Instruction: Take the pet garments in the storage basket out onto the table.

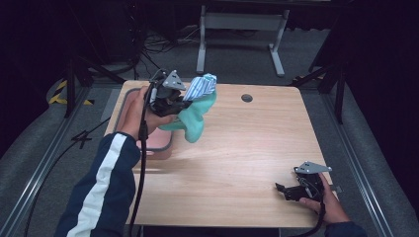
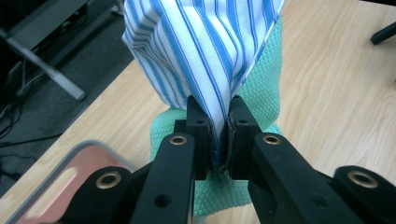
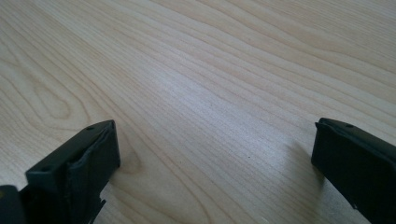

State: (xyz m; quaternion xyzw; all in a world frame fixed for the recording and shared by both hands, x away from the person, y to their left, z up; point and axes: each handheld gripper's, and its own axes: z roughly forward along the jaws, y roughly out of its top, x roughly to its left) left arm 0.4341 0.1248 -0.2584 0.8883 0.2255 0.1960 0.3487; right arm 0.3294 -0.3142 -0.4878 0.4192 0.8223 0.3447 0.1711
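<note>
Up near the tabletop's far left corner, the left gripper [image 2: 217, 140] pinches a striped cloth [image 2: 201, 51] to lift it; the right gripper [image 3: 215, 158] waits wide apart, holding nothing.

Blue-striped cloth [image 2: 201, 51] and green towel [image 1: 195, 123] hang pinched above the table.

Blue-striped white cloth [image 2: 196, 51], mint-green towel [image 2: 261, 88]

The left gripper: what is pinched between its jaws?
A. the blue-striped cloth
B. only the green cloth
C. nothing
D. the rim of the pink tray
A: in the left gripper view, the left gripper has its jaws closed on the striped cloth; the green cloth hangs behind.
</note>
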